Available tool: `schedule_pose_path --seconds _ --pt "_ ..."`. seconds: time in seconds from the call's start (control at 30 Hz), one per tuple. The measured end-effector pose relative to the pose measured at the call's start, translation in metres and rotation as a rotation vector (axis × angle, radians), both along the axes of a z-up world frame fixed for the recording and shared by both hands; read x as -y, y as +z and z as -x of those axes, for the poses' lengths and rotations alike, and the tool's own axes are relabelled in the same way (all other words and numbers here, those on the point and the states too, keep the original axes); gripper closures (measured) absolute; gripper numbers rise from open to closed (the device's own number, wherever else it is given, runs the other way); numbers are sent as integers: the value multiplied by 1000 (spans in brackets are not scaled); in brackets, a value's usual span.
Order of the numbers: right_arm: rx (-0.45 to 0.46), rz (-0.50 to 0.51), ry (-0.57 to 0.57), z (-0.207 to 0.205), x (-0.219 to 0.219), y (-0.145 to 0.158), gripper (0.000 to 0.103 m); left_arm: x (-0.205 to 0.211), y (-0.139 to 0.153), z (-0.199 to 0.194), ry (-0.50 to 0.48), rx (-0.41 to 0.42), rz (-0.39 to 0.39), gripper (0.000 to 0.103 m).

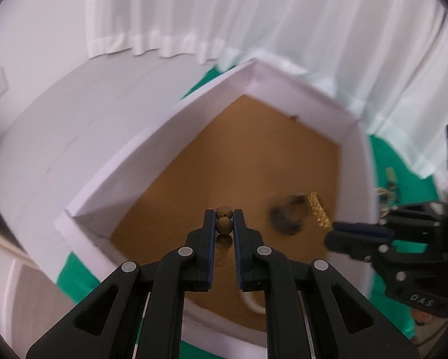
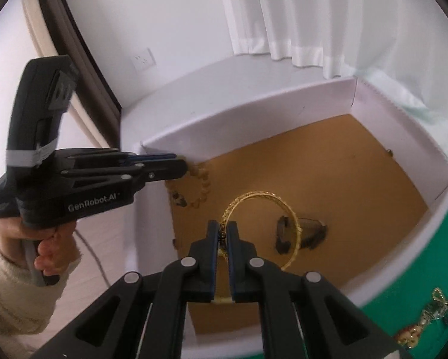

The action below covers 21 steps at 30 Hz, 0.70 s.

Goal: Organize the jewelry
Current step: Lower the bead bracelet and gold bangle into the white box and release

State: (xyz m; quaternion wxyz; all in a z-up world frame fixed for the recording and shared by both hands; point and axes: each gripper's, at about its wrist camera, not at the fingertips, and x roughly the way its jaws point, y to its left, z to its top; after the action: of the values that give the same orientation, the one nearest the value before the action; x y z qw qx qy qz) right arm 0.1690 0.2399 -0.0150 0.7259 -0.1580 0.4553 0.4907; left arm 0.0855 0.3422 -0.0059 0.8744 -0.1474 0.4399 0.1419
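1. Box [image 1: 152, 137]: white walls, brown cardboard floor, open top. It sits on a green cloth [image 1: 74, 278]. Both grippers hang over its interior.
2. Left gripper [image 1: 224, 218]: jaws pressed on a brown bead bracelet [image 1: 224, 224], two beads showing between the pads. In the right wrist view the bracelet [image 2: 204, 185] hangs as a loop from the tips of this gripper [image 2: 188, 169], above the floor near the box's 9 o'clock wall.
3. Right gripper [image 2: 223, 233]: jaws pinching a gold bangle [image 2: 253, 195] at its rim; the ring stands out toward 1 o'clock from the tips, over the floor. In the left wrist view the bangle [image 1: 318, 209] is at 3 o'clock, held by this gripper [image 1: 333, 229].
4. Shadows: dark patches lie on the floor under the bangle.
5. Loose jewelry [image 2: 433, 314]: gold and dark pieces lie on the cloth outside the box at 4 o'clock in the right wrist view; detail is blurred.
6. Hand [image 2: 48, 248]: it grips the left gripper's handle, cream sleeve [image 2: 11, 299] at the wrist.
7. Surroundings: white curtain [image 2: 283, 15] and wall beyond the box.
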Motion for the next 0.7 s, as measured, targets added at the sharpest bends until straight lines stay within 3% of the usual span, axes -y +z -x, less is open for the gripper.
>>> schedule_pose_path --seconds 0.07,0.13,0.17,0.3,0.33,0.4,0.53,0.7 --pt "-10 23 -45 -4 -4 -12 87 -3 -10 3 15 -22 -28 80" --pt "-54 23 -97 -6 -1 -18 46 -5 -13 11 45 -32 -57 29" --pt "-58 14 -113 -3 3 -18 39 -5 -11 15 63 -22 -78 23" --pt "5 13 -174 6 35 -3 34 16 1 30 51 23 -113 19" --pt "22 14 -187 9 46 4 25 25 5 34 43 38 -115 17" --pt "57 -1 -216 11 69 13 20 45 14 38 25 65 -125 14" --pt "125 -34 -309 27 140 31 20 94 31 44 -45 124 -125 10" --pt "191 38 -493 48 247 16 20 175 39 49 -210 185 -75 5"
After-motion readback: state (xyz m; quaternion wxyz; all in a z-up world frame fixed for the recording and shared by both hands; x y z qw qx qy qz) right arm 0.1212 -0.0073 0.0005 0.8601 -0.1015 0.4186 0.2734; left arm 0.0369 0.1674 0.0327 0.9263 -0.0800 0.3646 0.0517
